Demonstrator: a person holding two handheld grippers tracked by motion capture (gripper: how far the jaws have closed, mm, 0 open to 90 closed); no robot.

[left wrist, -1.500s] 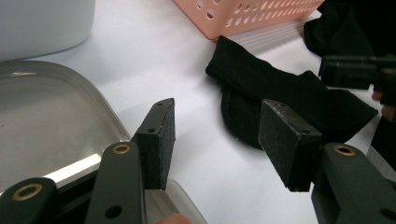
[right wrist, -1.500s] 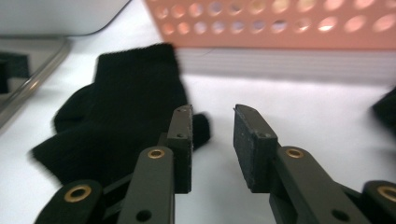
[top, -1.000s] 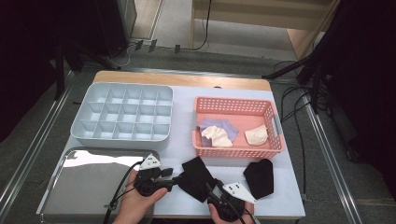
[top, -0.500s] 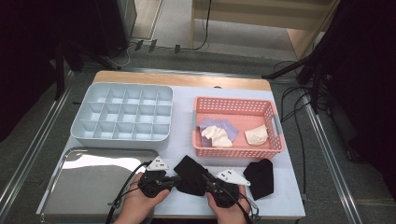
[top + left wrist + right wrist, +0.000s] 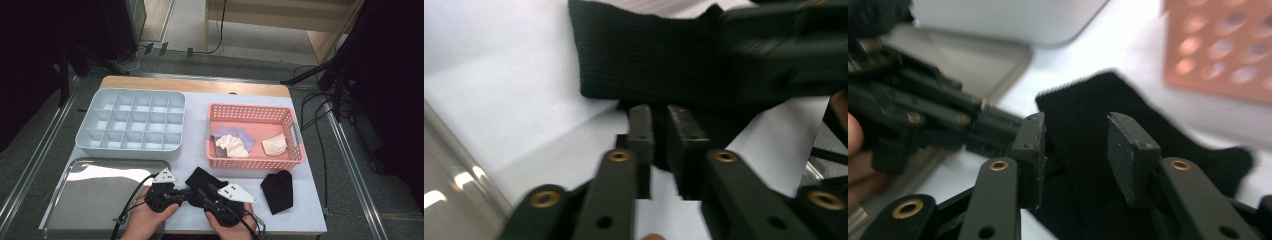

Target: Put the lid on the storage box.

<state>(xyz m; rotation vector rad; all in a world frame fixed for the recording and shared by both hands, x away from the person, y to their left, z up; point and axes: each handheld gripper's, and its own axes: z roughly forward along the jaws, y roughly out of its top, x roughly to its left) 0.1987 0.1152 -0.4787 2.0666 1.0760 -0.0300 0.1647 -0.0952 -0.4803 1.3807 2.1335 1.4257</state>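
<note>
Both grippers have slid in onto the black sock (image 5: 202,181): left gripper (image 5: 186,196) pinches its edge, right gripper's (image 5: 206,192) jaws, just reopened, straddle it.

No text, label, brand, number or sign can be read on anything in these views of the table.

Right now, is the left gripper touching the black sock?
Touching. In the left gripper view, the left gripper has its jaws nearly closed, pinching the edge of the black sock.
</note>
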